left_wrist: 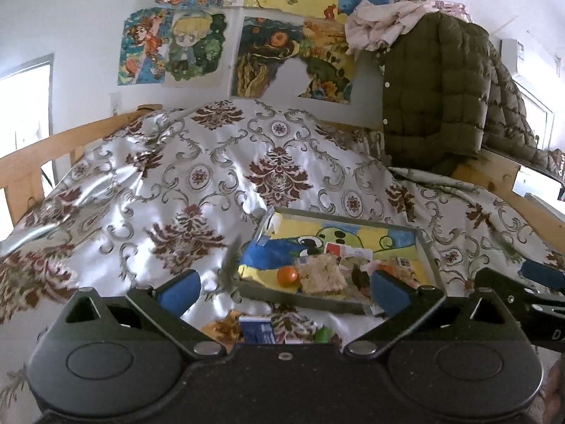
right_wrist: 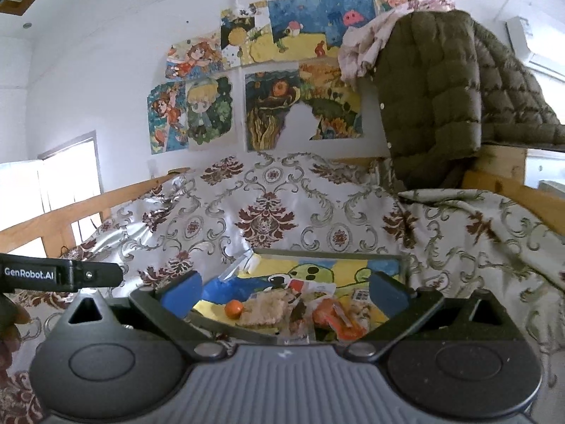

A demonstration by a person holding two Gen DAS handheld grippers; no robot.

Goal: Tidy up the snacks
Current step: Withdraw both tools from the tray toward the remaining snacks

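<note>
Tray (right_wrist: 402,265) on bed: gathers orange (right_wrist: 234,308), cracker (right_wrist: 265,309) and packets together. Left claw (left_wrist: 284,288) and right claw (right_wrist: 282,295): wide, empty.

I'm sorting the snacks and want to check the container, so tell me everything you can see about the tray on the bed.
The tray is shallow and rectangular, with a thin grey rim and a bright cartoon picture in yellow, blue and green on its floor. It lies on the patterned bedspread. Inside, near the front edge, are a small orange fruit, a pale cracker square and crinkly packets. Neither pair of tongs touches it.
</note>
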